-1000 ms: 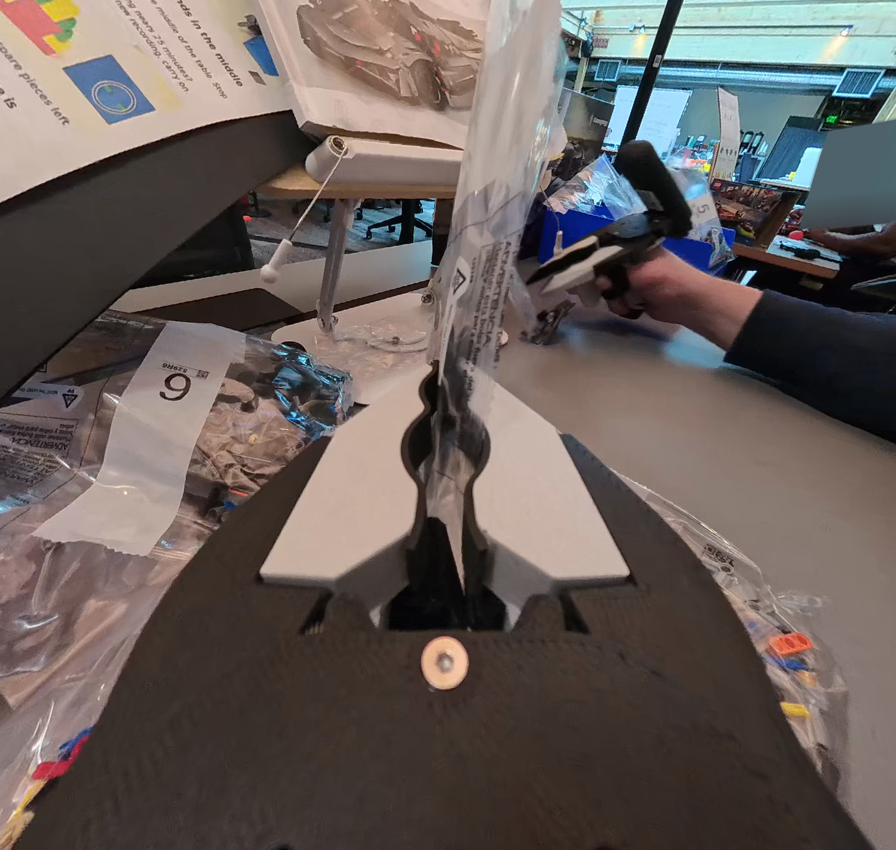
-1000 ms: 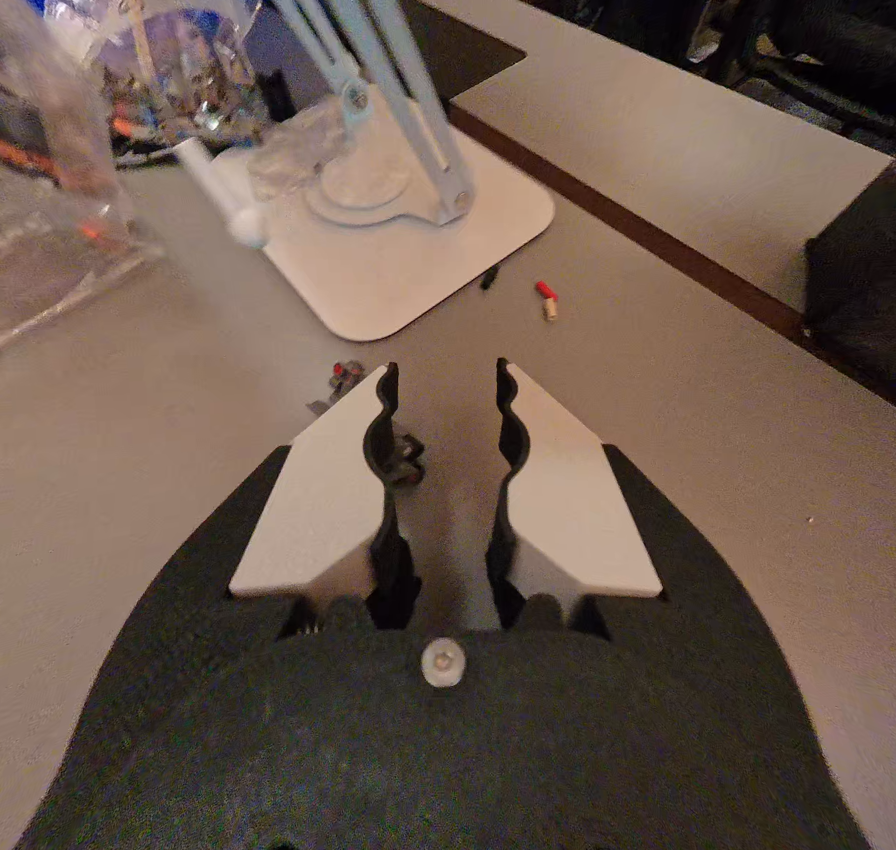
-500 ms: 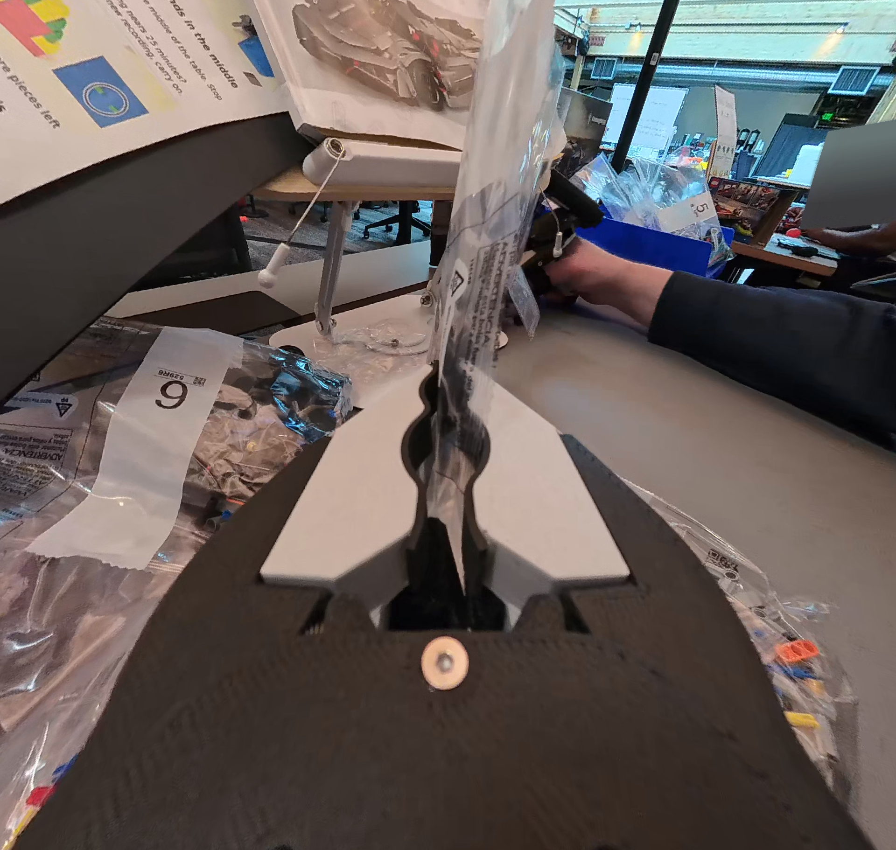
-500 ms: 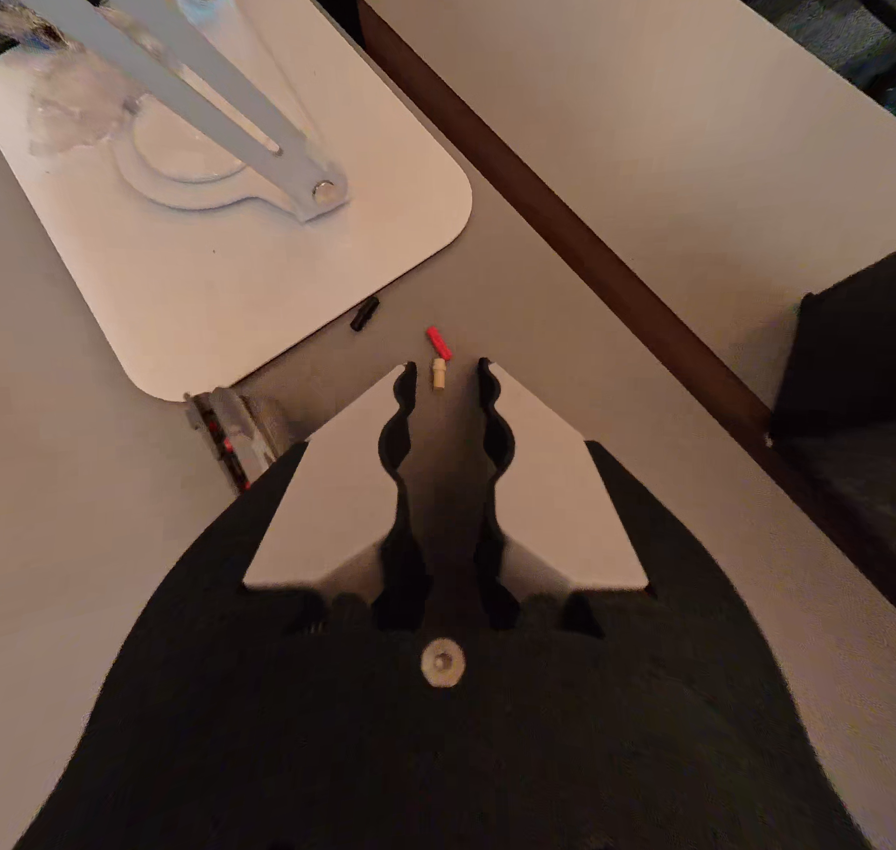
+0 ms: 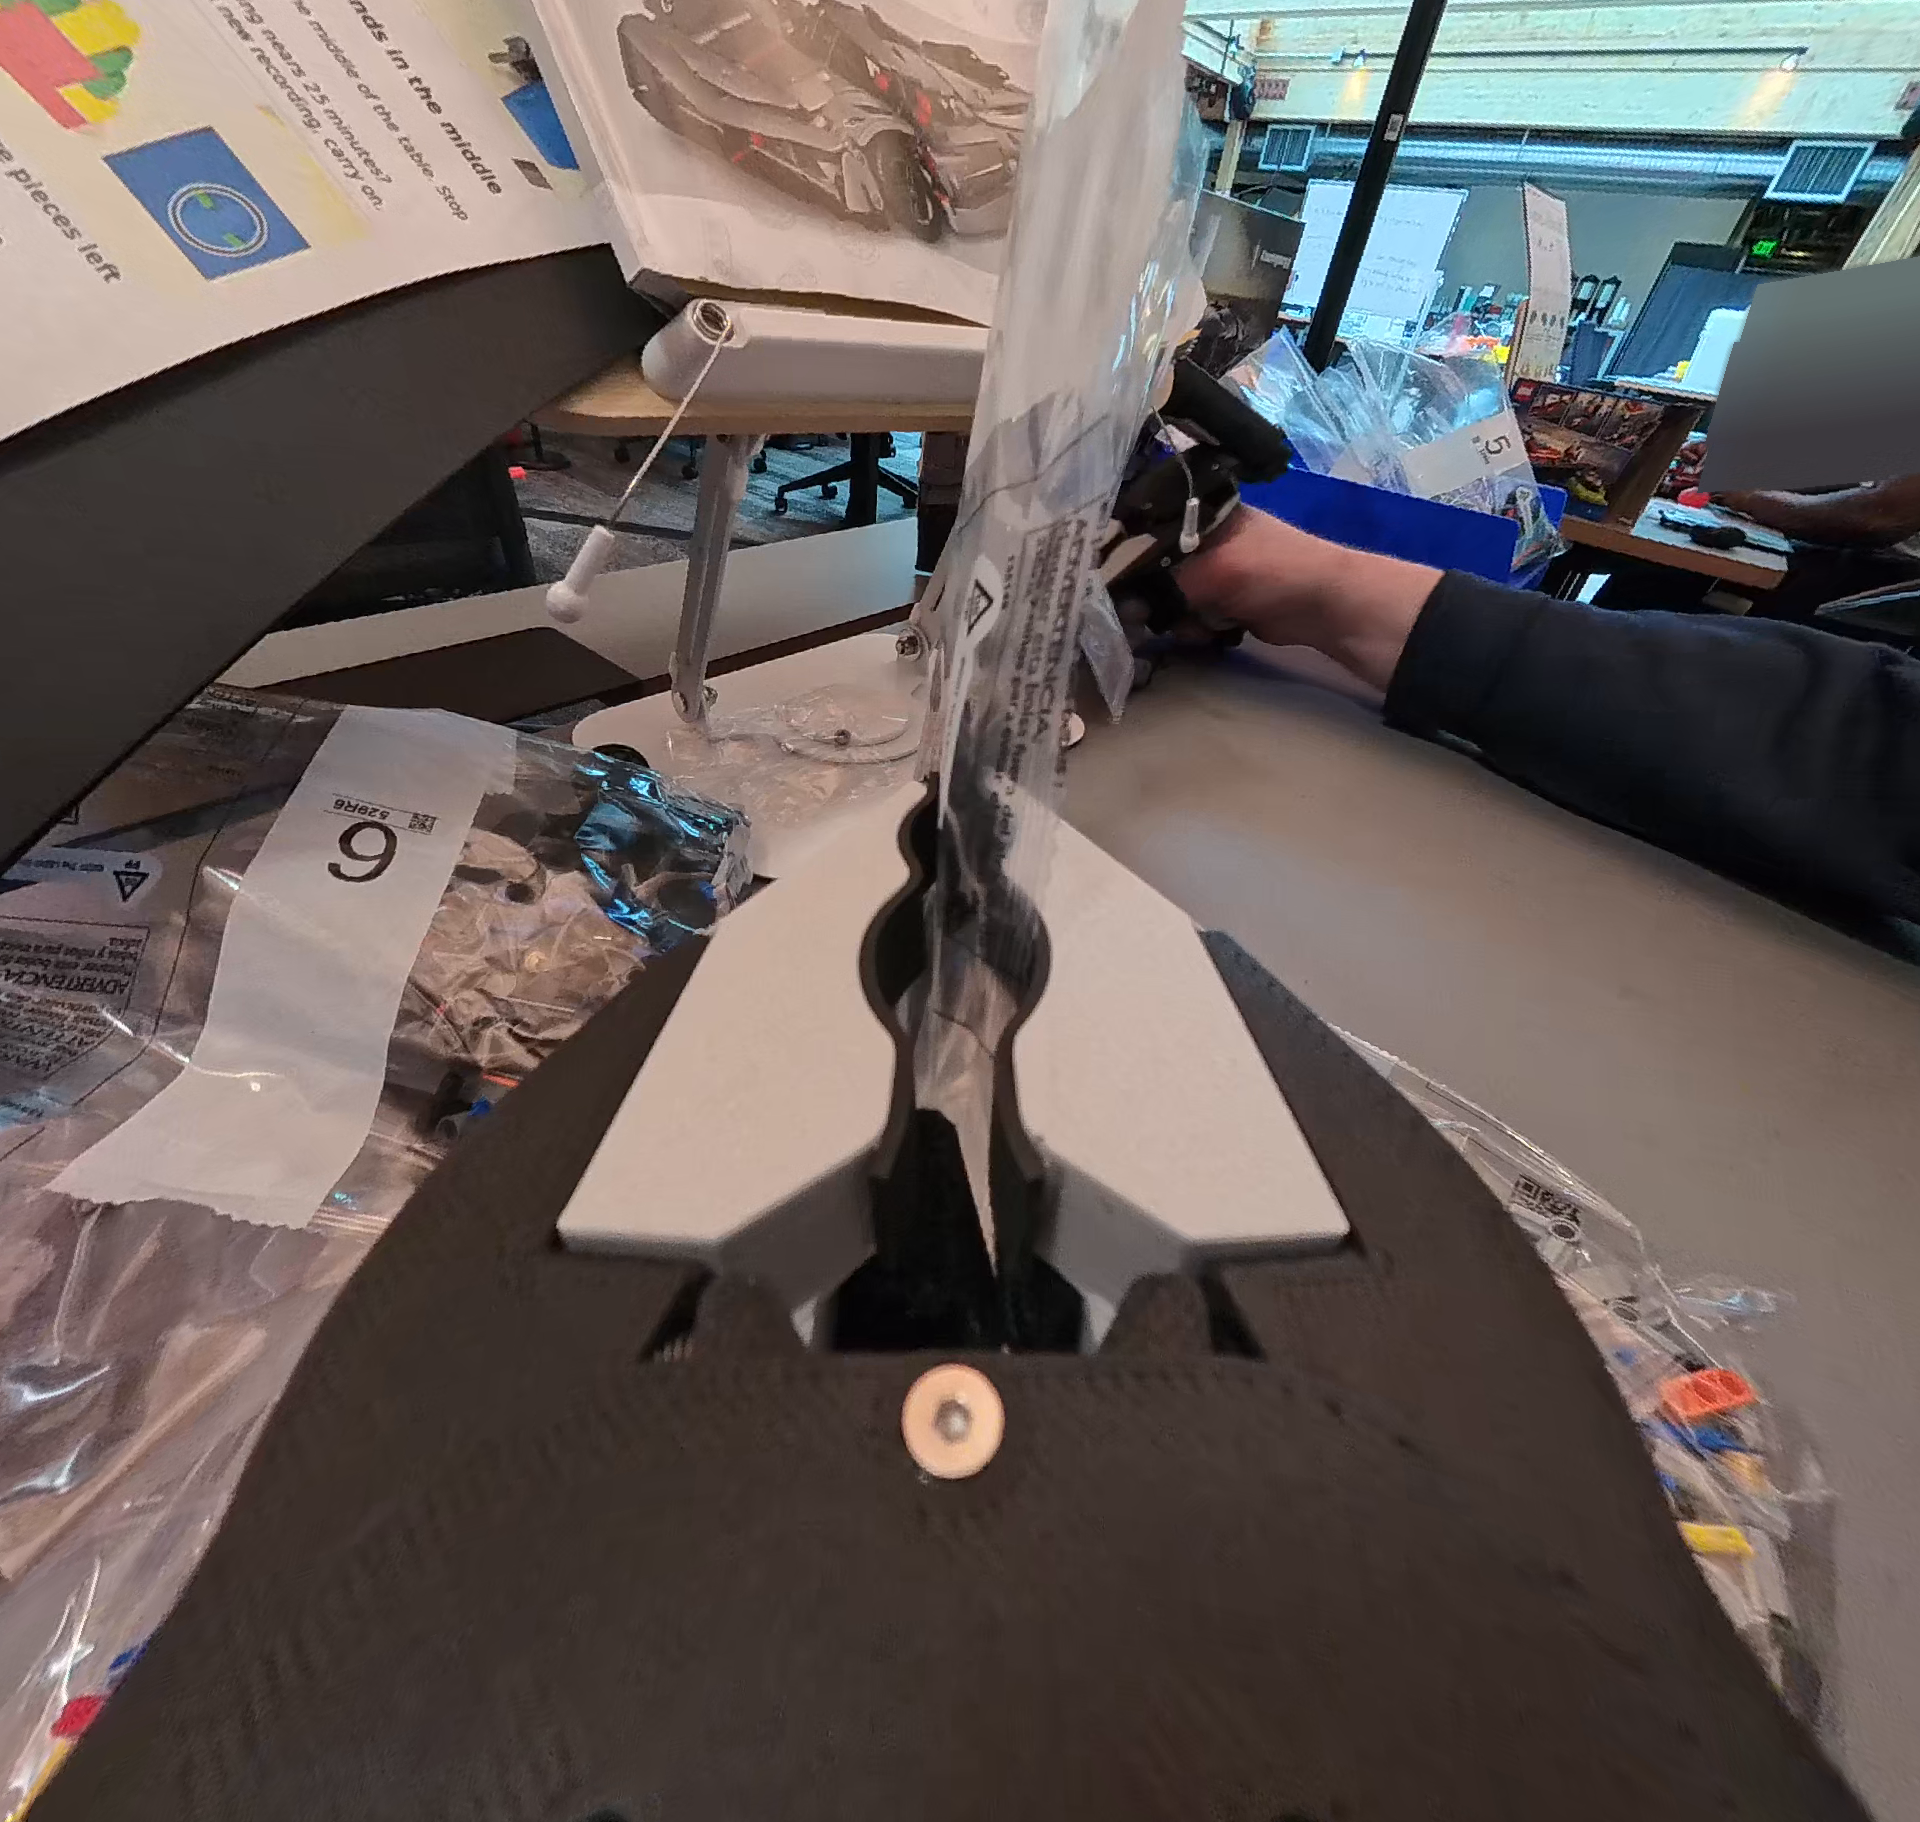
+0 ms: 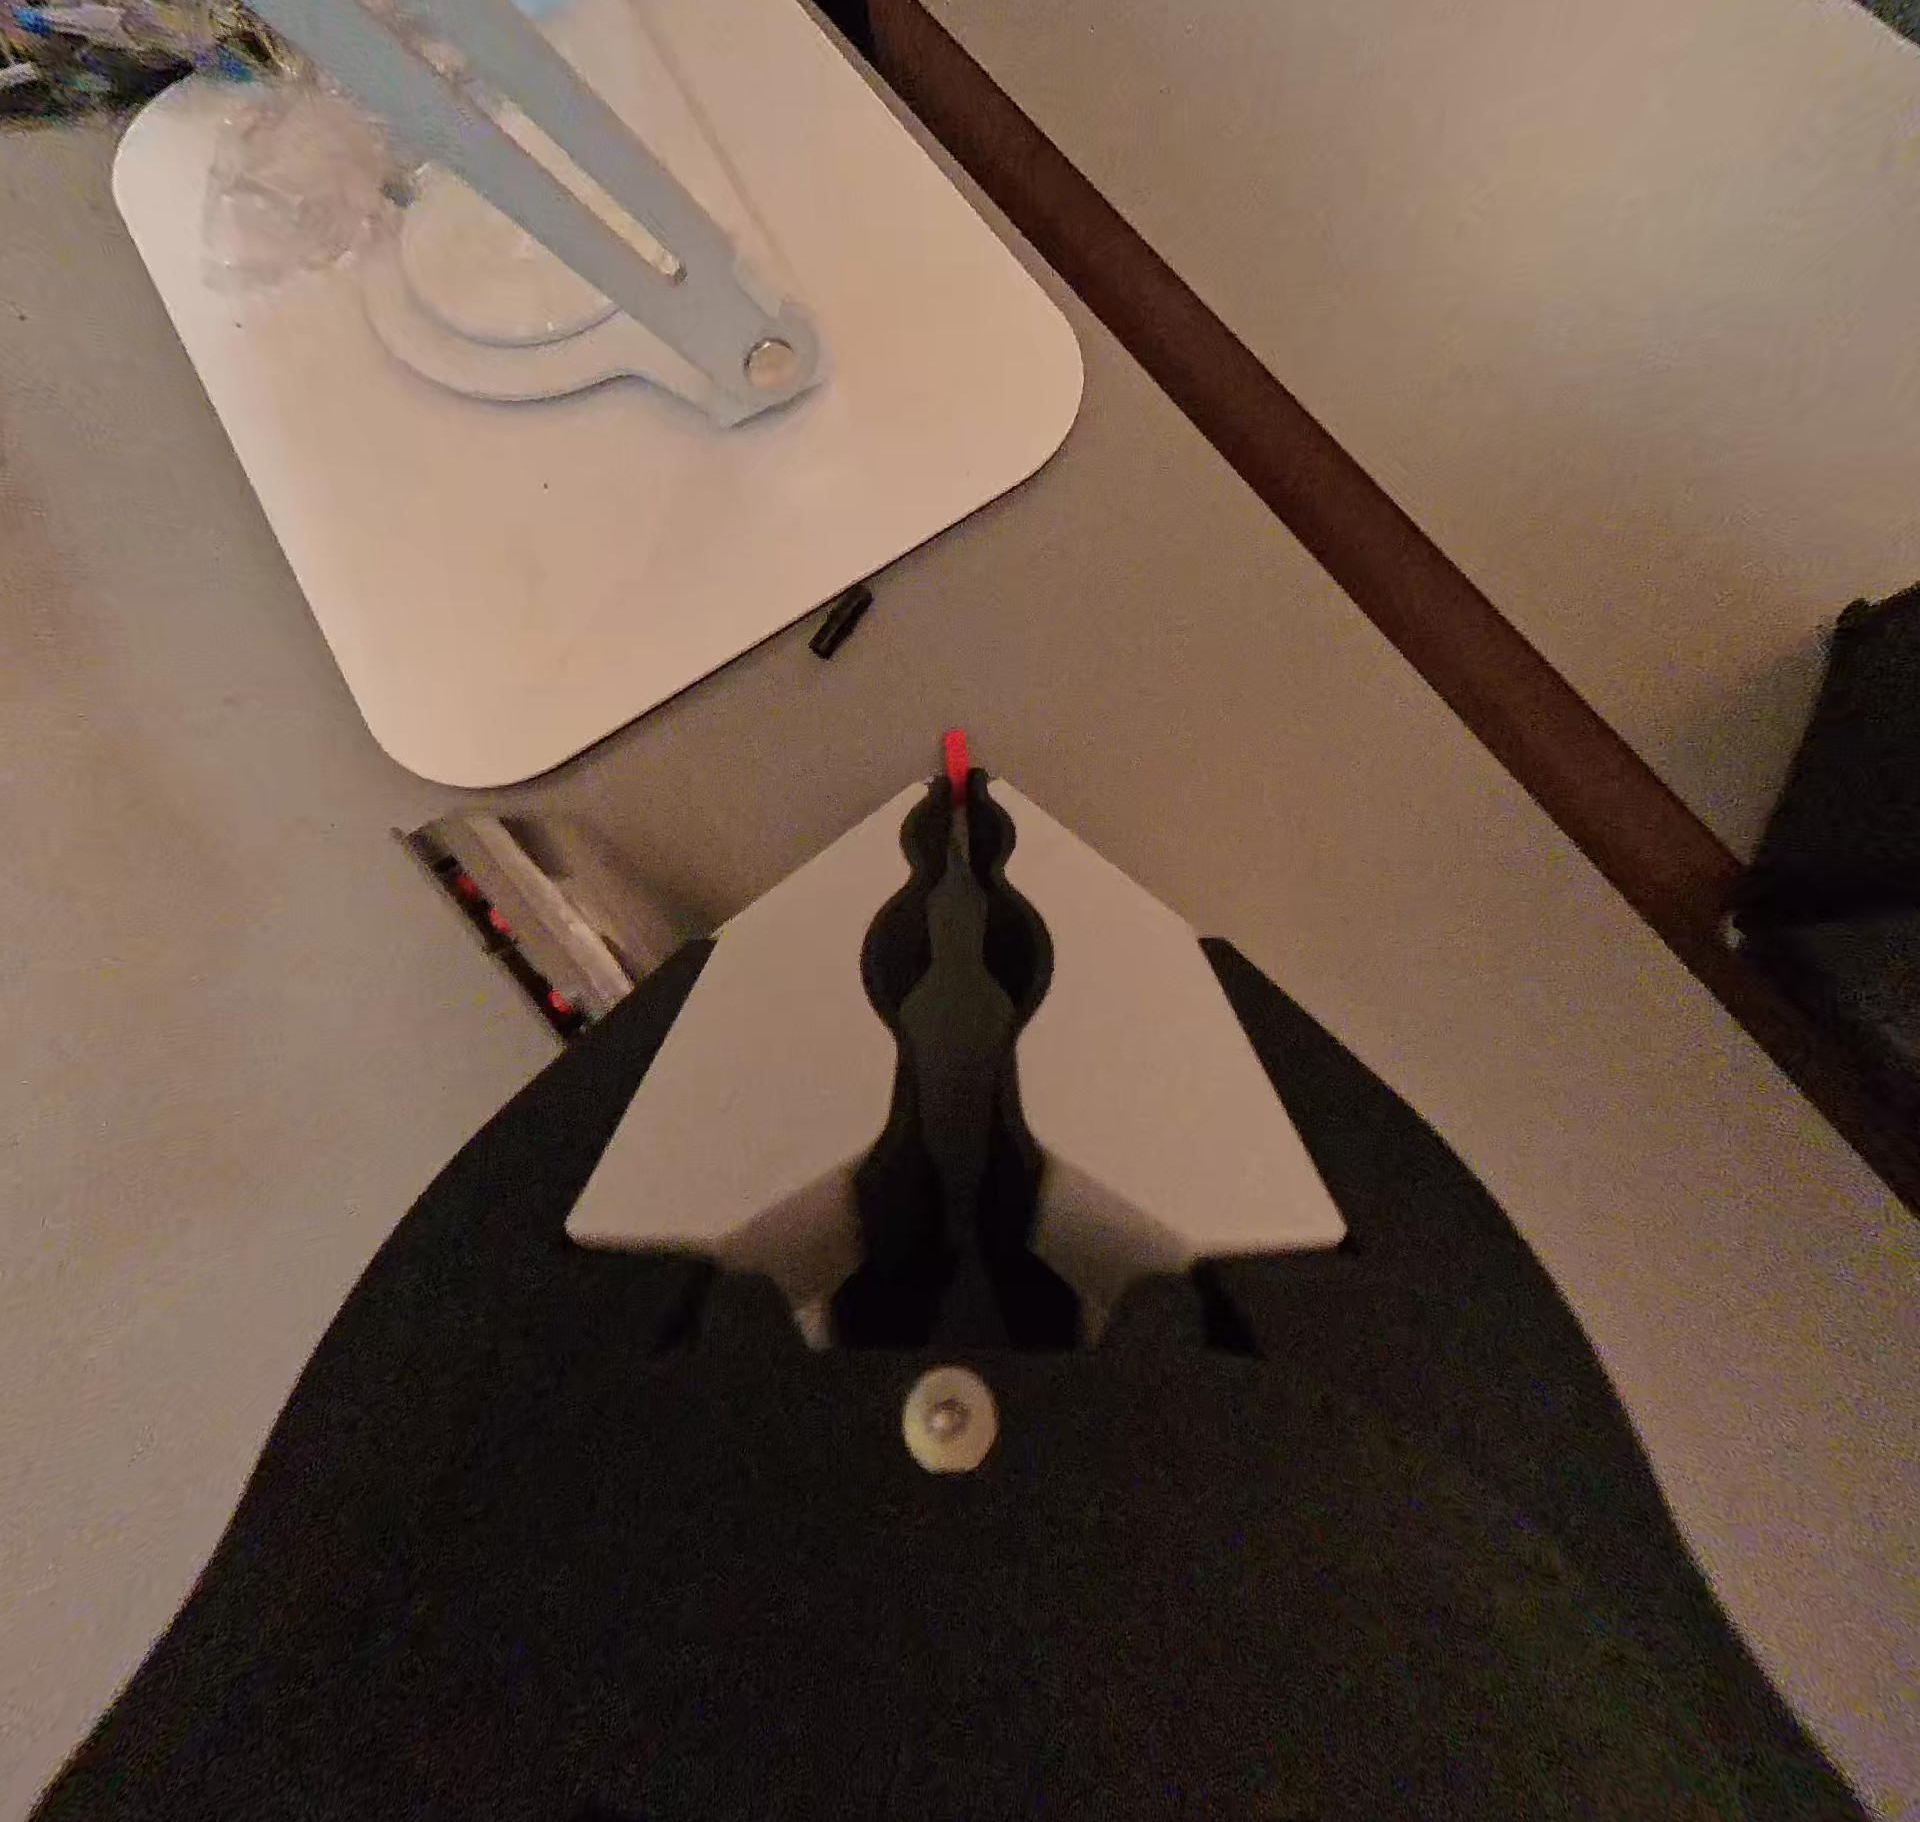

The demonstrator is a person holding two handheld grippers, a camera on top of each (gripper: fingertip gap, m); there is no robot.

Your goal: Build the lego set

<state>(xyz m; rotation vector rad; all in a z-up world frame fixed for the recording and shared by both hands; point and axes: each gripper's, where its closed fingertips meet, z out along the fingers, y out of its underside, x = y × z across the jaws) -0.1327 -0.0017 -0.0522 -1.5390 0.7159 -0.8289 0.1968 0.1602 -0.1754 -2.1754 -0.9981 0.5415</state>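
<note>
The right gripper [image 6: 954,785] has its jaws pressed together on a small red pin [image 6: 954,754], whose tip pokes out just past the fingertips, close above the grey desk [image 6: 1299,733]. The grip sits at the very ends of the jaws on a tiny, hard, smooth plastic piece, so the pin could squirt out or twist if the squeeze eases or the tips brush the desk. A short black pin [image 6: 840,621] lies just beside the corner of the white stand base [image 6: 582,567], a flat, matte plate with rounded corners. Beyond that base, a dropped piece would be hard to find among the clutter.

The left gripper [image 5: 940,816] pinches a clear plastic bag [image 5: 1070,442] that rises upright from its jaws, thin, crinkly and glossy, with a printed patch. Slack film like this slides easily, and it partly screens the right gripper in the left wrist view, so it could hide the work or snag. To the left of the stand base lies a numbered parts bag [image 5: 343,941] with a white paper strip. Above the base the stand carries an instruction booklet [image 5: 810,89] showing a grey car.
</note>
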